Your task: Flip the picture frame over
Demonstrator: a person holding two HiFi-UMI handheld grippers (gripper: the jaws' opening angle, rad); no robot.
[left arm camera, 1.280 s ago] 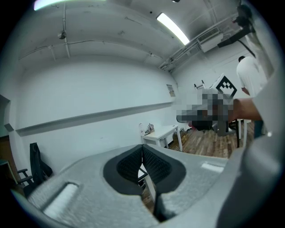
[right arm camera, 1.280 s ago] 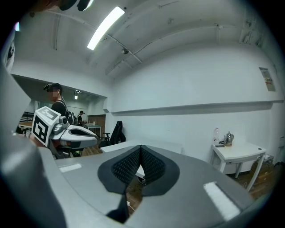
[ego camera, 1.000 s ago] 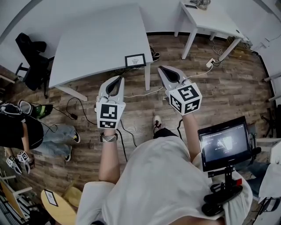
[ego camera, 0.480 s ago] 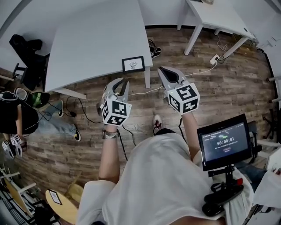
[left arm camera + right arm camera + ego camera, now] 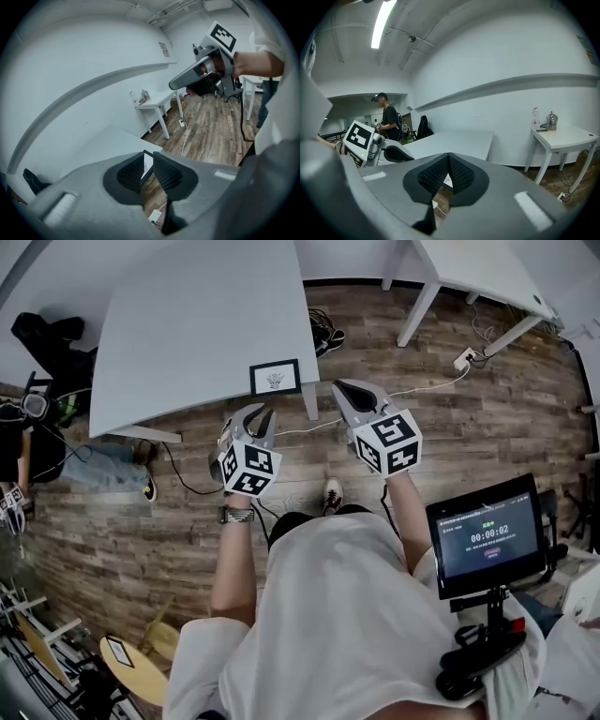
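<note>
Both grippers have closed in on the picture frame, picture side showing, at the worktop corner.

Head view: left gripper and right gripper are just short of the frame.

Left gripper view: jaws have just been opening, slightly spread, empty.

Right gripper view: jaws pressed together.

Spread wider before pinching the frame's edge.

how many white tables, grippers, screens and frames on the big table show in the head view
white tables: 2, big table and small table
grippers: 2, left gripper, jaws just opening with nothing between them, and right gripper
screen: 1
picture frame on the big table: 1
total: 6
</note>
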